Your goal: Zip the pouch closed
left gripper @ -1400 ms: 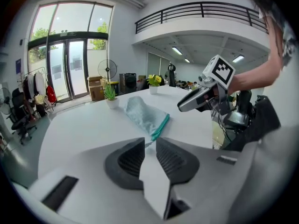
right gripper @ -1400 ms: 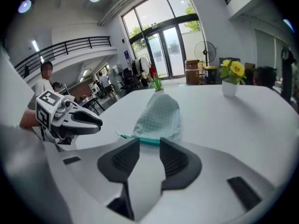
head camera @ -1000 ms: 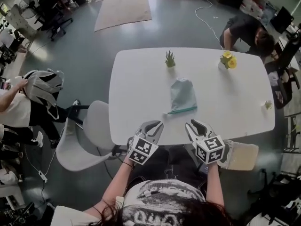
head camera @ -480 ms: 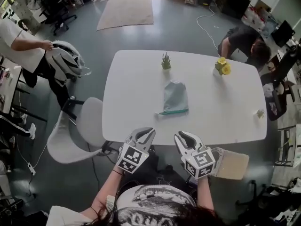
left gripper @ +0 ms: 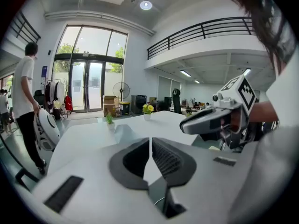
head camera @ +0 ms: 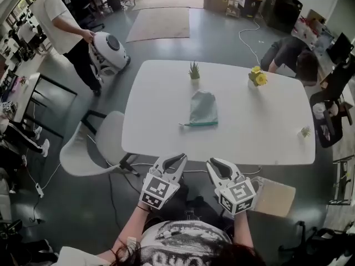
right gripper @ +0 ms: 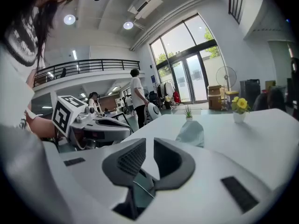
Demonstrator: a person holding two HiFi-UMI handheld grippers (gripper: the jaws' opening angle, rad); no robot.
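You are at the approach step: the zipping itself has not begun. The pouch (head camera: pixel 202 107), pale grey-green, lies flat near the middle of the white table (head camera: pixel 266 132), well apart from both tools, with its teal zip edge (head camera: pixel 198 124) turned towards you. Which end the slider sits at is too small to tell.

Your left gripper (head camera: pixel 178 158) hangs off the near edge of the table with its jaws nearly together, only a thin slit between the ribbed pads; they have just been closing, and nothing is between them. Your right gripper (head camera: pixel 213 162) is beside it, also short of the table, its jaws a little wider but still narrow; they too have just been closing on nothing.

The next move, as I judge it, calls for reaching both tools forward over the table. Spread the jaws again first, since neither gap looks wide enough to take fabric. One gripper pins the pouch near the zip's end and the other pinches the small pull. That pull will be a fiddly target, and the soft pouch will likely slide if it is not held.

Counted:
- one pouch, one table and two grippers;
- three small potted plants: a spiky green one (head camera: pixel 194 70), a yellow-flowered one (head camera: pixel 256 76) and a tiny one at the right edge (head camera: pixel 304 131);
- one white chair (head camera: pixel 94 148) and one rug (head camera: pixel 158 24);
- two other people.
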